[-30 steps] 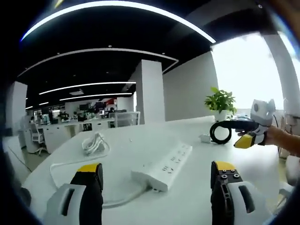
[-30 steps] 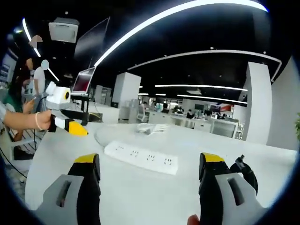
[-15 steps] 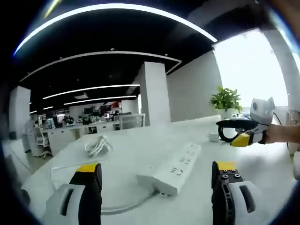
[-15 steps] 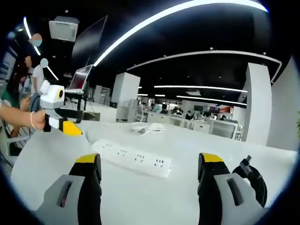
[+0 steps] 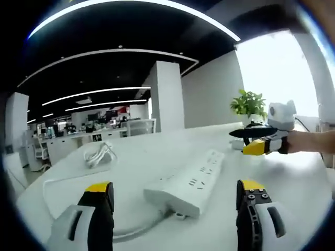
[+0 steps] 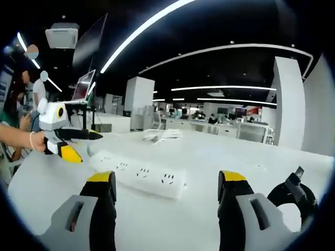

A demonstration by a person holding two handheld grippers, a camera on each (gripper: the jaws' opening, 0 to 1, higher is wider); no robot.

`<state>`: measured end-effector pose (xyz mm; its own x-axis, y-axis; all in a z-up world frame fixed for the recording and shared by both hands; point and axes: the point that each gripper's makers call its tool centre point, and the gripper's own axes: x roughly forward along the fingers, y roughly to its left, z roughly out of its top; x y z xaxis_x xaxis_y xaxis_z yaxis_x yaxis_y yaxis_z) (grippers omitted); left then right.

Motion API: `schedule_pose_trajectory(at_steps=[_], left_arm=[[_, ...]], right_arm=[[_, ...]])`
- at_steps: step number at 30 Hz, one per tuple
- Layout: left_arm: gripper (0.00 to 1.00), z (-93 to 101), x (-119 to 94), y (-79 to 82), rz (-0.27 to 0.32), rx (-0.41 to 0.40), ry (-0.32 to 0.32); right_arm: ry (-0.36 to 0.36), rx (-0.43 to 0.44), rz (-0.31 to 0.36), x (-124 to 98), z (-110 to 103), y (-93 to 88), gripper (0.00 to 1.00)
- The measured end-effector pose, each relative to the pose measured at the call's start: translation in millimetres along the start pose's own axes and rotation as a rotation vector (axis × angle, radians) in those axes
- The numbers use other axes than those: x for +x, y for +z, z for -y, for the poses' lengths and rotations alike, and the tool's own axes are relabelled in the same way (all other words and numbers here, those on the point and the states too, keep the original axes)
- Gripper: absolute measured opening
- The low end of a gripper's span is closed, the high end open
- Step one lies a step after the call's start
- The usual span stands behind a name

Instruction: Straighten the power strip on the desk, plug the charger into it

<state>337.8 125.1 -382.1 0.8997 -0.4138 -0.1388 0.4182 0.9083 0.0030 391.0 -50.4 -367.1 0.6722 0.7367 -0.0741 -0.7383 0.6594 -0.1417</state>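
Left gripper view shows one white strip lying slanted on the worktop, just ahead of your released left tongs, beside one cable coil. Your right tongs, also released, hover level over the strip's other side; one black charger cable lies beside them.

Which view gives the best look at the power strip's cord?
The left gripper view: the power strip trails its white cord to a coil. The right gripper view shows the strip and a distant coil, not their connection.
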Motion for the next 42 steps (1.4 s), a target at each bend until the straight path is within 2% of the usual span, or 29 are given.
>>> schedule_pose_trajectory(at_steps=[5,9,11,14,19,20,22,23,26,29,33,42], left_arm=[[0.99,-4.4,3,3.4,0.017,0.022,0.010],[0.99,-12.4,2,5.1,0.040,-0.045,0.027],[0.99,-13.5,2,5.0,0.037,-0.052,0.030],[0.99,-13.8,2,3.7,0.027,-0.031,0.031],[0.98,-12.3,6,0.9,0.028,0.009,0.028],[0.97,-12.5,7,1.1,0.032,0.007,0.027],[0.97,-13.1,9,3.7,0.024,-0.006,0.022],[0.97,-11.9,8,7.7,0.042,-0.019,0.015],[0.97,-10.5,6,10.6,0.056,-0.024,0.007],[0.96,-12.6,6,8.5,0.040,0.030,0.027],[0.95,-7.5,6,1.7,0.010,0.011,-0.004],[0.93,-4.6,9,-5.9,-0.026,0.033,-0.012]], right_arm=[[0.010,-0.009,0.010,7,-3,-2.9,0.80],[-0.002,-0.014,0.035,9,-5,3.8,0.80],[-0.011,-0.002,0.048,10,-4,8.4,0.80],[-0.021,0.016,0.060,9,-3,11.7,0.80],[-0.042,0.009,0.043,8,4,8.5,0.80],[-0.047,0.019,0.040,7,6,7.0,0.80],[-0.058,0.092,0.068,8,13,8.4,0.79],[-0.059,0.107,0.077,9,16,9.7,0.79],[-0.071,0.107,0.085,7,20,11.4,0.77],[-0.053,0.081,0.062,7,14,8.2,0.77],[-0.023,0.034,0.047,7,4,7.5,0.77],[-0.013,0.070,0.018,7,7,-4.4,0.72]])
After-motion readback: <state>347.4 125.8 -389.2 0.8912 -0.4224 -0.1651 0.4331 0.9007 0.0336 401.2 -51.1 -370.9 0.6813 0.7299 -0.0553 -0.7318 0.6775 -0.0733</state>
